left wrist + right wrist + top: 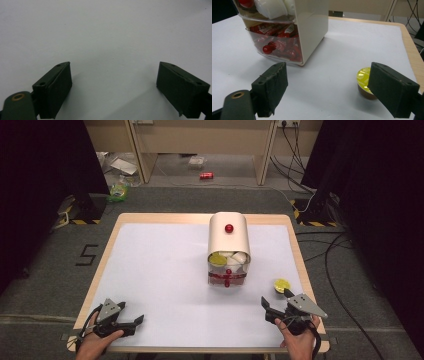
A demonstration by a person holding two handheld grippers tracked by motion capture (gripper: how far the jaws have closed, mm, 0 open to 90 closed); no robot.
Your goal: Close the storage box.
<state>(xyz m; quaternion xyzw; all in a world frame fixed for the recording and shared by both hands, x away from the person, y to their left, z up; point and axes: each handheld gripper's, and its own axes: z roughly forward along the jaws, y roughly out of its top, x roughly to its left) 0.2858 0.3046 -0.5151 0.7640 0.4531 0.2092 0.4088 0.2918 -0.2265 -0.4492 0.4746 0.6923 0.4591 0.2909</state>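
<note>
A cream storage box (229, 240) with a rounded lid and a red knob stands mid-table; its clear lower drawer (277, 47) holds red sachets, and white and yellow-lidded capsules lie in the upper compartment. A lone yellow-lidded capsule (281, 285) (363, 82) sits on the white mat to the box's right. My right gripper (278, 301) (327, 90) is open near the front right edge, the capsule just beyond its right jaw. Over bare mat at the front left, my left gripper (134, 319) (113, 88) is open with nothing in it.
The white mat (165, 270) covers a wooden table (299, 250). Beyond the table lie floor clutter, a red can (206, 176), cables (330, 250) at the right and dark curtains on both sides.
</note>
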